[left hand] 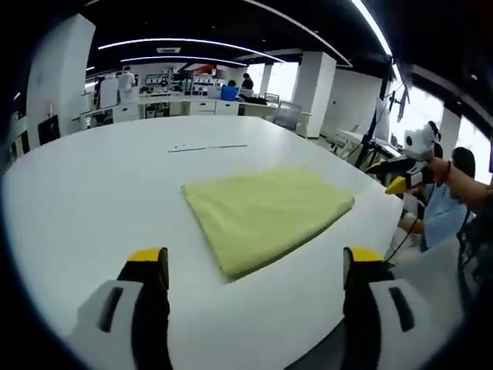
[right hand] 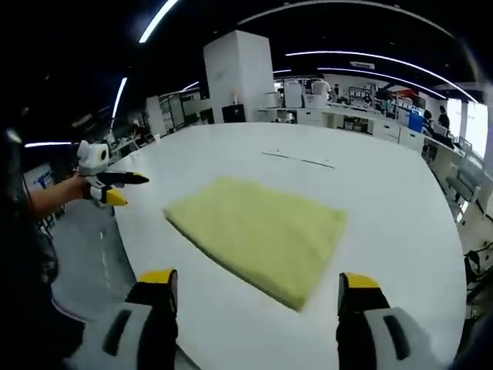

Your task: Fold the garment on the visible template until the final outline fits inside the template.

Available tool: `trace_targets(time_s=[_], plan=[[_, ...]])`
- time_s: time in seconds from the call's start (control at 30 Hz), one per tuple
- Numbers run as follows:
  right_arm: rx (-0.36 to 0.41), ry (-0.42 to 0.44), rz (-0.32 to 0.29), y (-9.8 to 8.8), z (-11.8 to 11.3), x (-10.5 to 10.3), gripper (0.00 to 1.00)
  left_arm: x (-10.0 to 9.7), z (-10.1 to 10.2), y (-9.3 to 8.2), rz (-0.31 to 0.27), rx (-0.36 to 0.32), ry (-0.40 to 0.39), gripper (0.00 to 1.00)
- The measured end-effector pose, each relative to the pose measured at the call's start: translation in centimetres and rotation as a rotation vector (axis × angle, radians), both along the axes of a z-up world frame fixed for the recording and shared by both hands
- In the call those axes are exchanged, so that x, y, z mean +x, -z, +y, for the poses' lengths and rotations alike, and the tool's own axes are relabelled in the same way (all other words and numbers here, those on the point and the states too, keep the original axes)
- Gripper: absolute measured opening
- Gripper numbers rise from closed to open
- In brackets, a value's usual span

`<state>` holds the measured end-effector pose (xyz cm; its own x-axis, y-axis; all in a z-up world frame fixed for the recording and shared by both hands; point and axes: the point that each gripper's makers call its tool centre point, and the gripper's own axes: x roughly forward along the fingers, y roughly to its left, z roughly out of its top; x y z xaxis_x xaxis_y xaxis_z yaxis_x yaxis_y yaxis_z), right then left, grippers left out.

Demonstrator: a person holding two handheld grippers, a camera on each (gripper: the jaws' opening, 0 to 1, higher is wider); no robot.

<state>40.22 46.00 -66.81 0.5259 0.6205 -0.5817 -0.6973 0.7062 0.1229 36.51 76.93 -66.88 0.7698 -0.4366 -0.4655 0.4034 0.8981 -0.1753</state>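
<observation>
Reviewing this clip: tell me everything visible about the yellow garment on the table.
The yellow garment is folded into a flat, roughly rectangular stack of soft, slightly fuzzy-looking cloth, with layered edges along its near side. It lies on the white table, lying diagonally in both views. Nothing else touches it: the left gripper and right gripper are both open and held back from it.

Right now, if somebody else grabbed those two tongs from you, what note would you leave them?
Left tongs: open, holding nothing, back from the cloth.
Right tongs: open, holding nothing, also drawn back.
The yellow garment lies flat on the white table, folded into a neat rectangle, with neither tongs touching it.
Done: folding looks finished or nearly so.
Left: I cannot make out a template outline here, so check that the garment fits inside it before stopping. A thin dark line is on the table beyond.
</observation>
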Motion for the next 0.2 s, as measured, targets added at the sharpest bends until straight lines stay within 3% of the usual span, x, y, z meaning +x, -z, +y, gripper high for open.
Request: trace_targets(time_s=[0.2], plan=[[0.023,0.025,-0.001,-0.55,0.18,-0.4,0.96,-0.67,0.51,0.38,0.017,0.058,-0.025,0.99]])
